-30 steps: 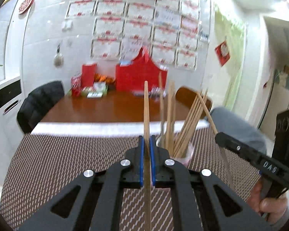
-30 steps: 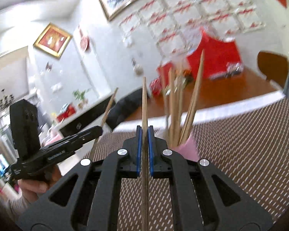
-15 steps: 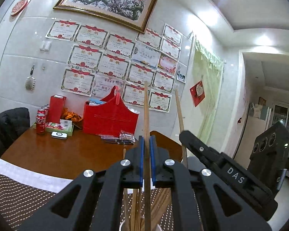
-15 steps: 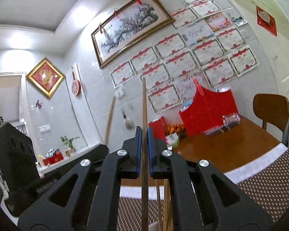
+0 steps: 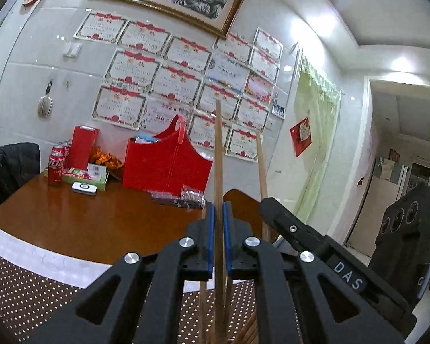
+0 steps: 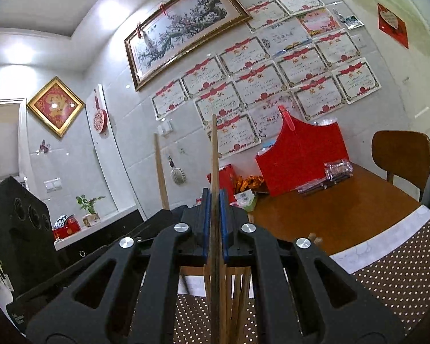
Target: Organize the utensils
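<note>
My left gripper (image 5: 218,215) is shut on a wooden chopstick (image 5: 218,154) that stands upright between the blue pads. My right gripper (image 6: 214,203) is shut on another wooden chopstick (image 6: 214,154), also upright. Each gripper shows in the other's view: the right gripper (image 5: 275,209) with its chopstick (image 5: 261,166) to the right, the left gripper's body (image 6: 169,215) with its chopstick (image 6: 160,169) to the left. Below both grippers, tops of several more chopsticks (image 6: 238,283) stand bunched together; their holder is hidden. They also show low in the left wrist view (image 5: 249,329).
A brown dotted mat (image 6: 398,272) covers the near table. Beyond it is a wooden table (image 5: 80,223) with a red bag (image 5: 163,166), cans (image 5: 56,163) and a box. A wooden chair (image 6: 401,154) stands at the right. A black speaker (image 5: 407,229) stands nearby.
Both grippers have risen and tilted upward, each still holding its chopstick. The cup of chopsticks has dropped out of sight below the jaws. The grippers now sit close side by side.
</note>
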{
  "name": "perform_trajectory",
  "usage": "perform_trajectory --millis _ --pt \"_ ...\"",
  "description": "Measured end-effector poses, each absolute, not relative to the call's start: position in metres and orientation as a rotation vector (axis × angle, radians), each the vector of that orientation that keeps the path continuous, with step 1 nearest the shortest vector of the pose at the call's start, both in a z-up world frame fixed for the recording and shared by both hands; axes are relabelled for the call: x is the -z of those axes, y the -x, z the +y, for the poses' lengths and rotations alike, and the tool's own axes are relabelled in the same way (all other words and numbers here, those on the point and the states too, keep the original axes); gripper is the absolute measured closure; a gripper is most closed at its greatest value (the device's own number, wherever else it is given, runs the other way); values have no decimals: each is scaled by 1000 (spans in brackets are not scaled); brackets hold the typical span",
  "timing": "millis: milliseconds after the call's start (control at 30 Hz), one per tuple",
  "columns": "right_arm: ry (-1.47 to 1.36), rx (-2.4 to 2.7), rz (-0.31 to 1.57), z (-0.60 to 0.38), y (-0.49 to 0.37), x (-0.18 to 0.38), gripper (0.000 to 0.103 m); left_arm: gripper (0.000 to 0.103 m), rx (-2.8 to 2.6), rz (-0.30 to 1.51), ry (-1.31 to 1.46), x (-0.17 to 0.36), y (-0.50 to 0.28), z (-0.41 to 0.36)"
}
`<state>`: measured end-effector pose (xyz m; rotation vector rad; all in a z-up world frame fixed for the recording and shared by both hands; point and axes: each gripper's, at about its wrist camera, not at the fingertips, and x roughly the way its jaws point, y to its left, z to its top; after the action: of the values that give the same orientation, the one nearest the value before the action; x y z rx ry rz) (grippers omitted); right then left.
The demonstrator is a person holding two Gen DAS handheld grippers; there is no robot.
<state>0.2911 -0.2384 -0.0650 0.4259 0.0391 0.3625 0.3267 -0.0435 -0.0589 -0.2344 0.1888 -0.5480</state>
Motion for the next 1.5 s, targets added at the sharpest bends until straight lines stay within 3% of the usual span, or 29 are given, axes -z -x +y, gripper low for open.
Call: perform_trajectory --millis 433,467,500,533,567,633,700,767,1033,1167,1400,1500 --pt "-382 -351 117 -228 -294 68 93 96 561 277 143 61 -330 -49" --pt "-388 -354 121 -229 -293 66 80 94 558 278 131 61 -330 -48" --pt "-395 -351 115 -231 -291 64 70 85 550 275 129 60 -329 -47" --pt "-400 -346 109 -232 -288 62 29 77 547 272 133 58 -328 -44" --pt "-411 -339 86 -235 -283 58 12 66 546 268 141 57 -327 -43" --pt "-420 -324 43 -240 -274 52 12 57 535 257 153 53 -326 -37" --pt "-422 -323 28 -243 -269 45 9 37 514 236 163 48 -322 -31" --pt "-433 -312 5 -247 -264 40 6 31 497 218 177 44 -319 -26" --pt "-428 -252 23 -254 -259 25 6 27 418 211 113 29 -304 -26" --pt "-409 -196 73 -254 -252 16 6 20 376 193 89 20 -282 -27" --pt "-331 -146 171 -248 -213 12 6 18 274 226 -10 20 -230 -19" --pt "-299 -116 233 -246 -192 21 6 8 218 234 -16 26 -206 -5"
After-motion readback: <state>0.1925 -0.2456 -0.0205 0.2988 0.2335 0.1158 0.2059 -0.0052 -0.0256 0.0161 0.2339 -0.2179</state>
